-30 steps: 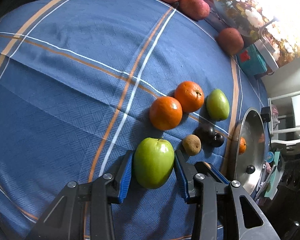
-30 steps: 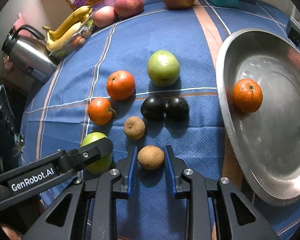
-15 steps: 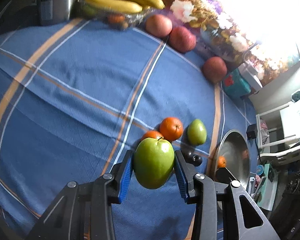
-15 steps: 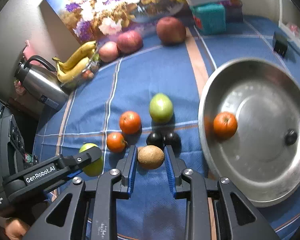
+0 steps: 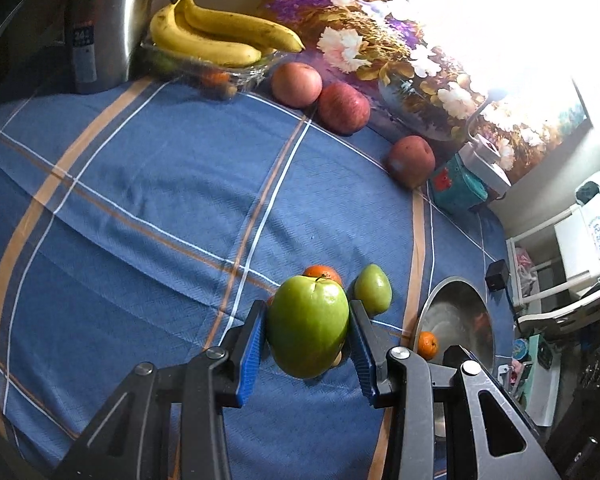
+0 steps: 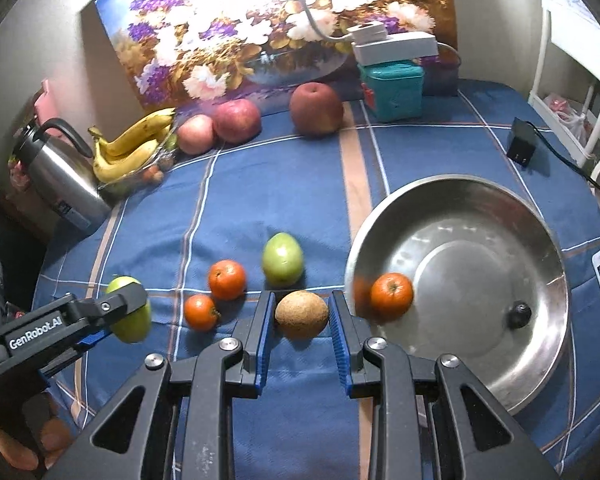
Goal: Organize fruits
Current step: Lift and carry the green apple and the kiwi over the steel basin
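Note:
My left gripper (image 5: 308,330) is shut on a large green apple (image 5: 307,325), held clear above the blue cloth; the same apple (image 6: 129,315) shows at the left of the right wrist view. My right gripper (image 6: 302,316) is shut on a brown round fruit (image 6: 301,314), also lifted. On the cloth lie a smaller green fruit (image 6: 282,259) and two oranges (image 6: 227,279) (image 6: 200,312). A steel bowl (image 6: 540,240) at the right holds an orange (image 6: 392,295) and a small dark fruit (image 6: 519,314).
At the back stand a metal kettle (image 6: 60,176), a clear dish with bananas (image 6: 132,146), three red apples (image 6: 236,120), a teal box (image 6: 394,90) and a flower picture. A black adapter (image 6: 522,147) with a cord lies at the right. A hand (image 6: 24,446) holds the left gripper.
Both grippers have risen off the cloth with their fruits, and both views have tilted up so the back of the table shows. The fruits left on the cloth look smaller.

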